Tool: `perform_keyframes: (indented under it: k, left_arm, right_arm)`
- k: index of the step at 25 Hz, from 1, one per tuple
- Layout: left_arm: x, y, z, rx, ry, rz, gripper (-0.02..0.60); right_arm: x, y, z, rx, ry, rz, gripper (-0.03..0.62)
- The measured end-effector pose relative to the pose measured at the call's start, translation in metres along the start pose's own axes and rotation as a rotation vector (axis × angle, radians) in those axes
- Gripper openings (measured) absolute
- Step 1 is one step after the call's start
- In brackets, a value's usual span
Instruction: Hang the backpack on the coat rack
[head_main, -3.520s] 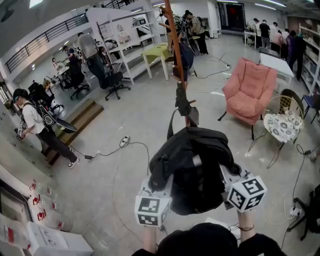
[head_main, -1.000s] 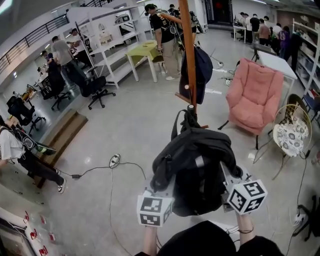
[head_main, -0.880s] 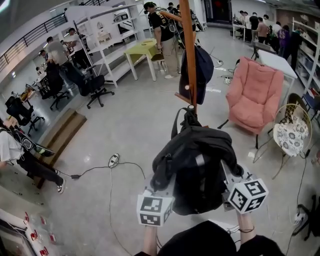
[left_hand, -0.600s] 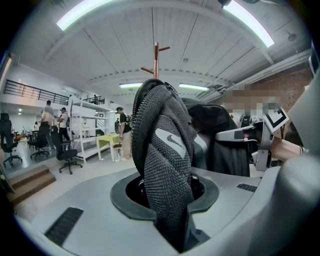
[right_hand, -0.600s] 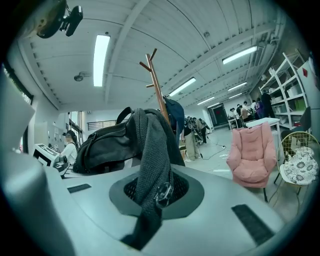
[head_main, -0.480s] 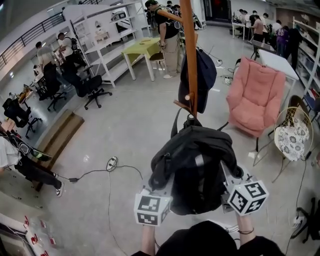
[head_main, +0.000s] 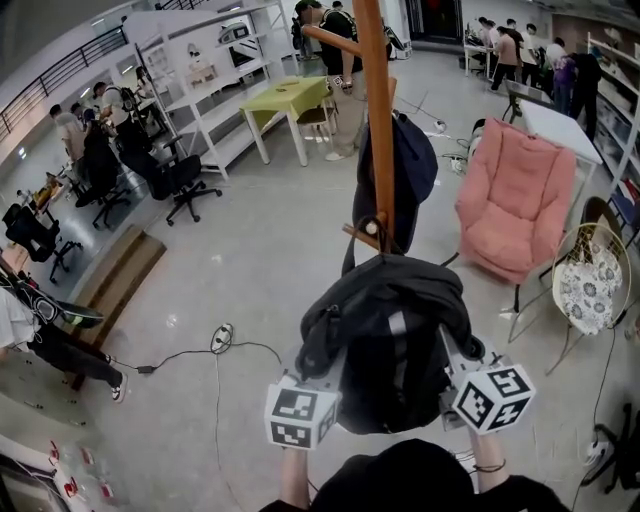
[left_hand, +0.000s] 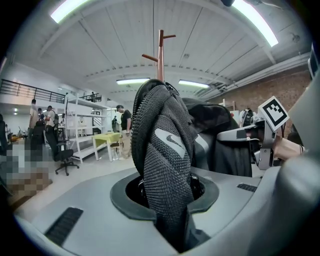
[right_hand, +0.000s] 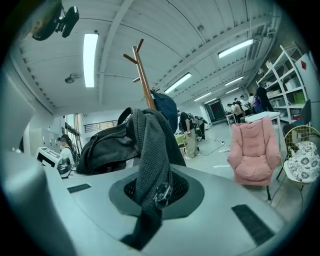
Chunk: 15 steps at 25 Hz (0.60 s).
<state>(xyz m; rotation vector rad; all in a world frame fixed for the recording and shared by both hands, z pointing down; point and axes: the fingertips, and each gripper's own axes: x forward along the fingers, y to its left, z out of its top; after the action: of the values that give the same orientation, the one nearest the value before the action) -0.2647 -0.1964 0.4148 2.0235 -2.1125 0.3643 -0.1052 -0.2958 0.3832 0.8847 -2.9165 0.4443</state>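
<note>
Black fabric backpack (head_main: 390, 340) hangs centre frame, left gripper (left_hand: 167, 200) and right gripper (right_hand: 150, 200) each clamped on a mesh strap. Approach step, likely; next, raise it onto a peg of the brown wooden coat rack (head_main: 378, 120).

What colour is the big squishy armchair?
Pink. The armchair shows best in the head view.

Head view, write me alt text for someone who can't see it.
A black backpack is held up between the left gripper and the right gripper, close in front of a wooden coat rack. A dark blue bag hangs on the rack, and a pink armchair stands to the right.
</note>
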Motion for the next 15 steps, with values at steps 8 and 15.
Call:
perform_keyframes:
  k: [8,15]
  left_arm:
    - [0.031,0.013,0.000,-0.026,0.018,-0.027,0.123]
    - [0.050,0.016,-0.006,-0.034,0.055,-0.072,0.123]
  right_arm:
    - [0.027,-0.014,-0.001,0.013,0.022,-0.012,0.026]
    - [0.037,-0.026,-0.009,0.038,0.054,-0.054,0.026]
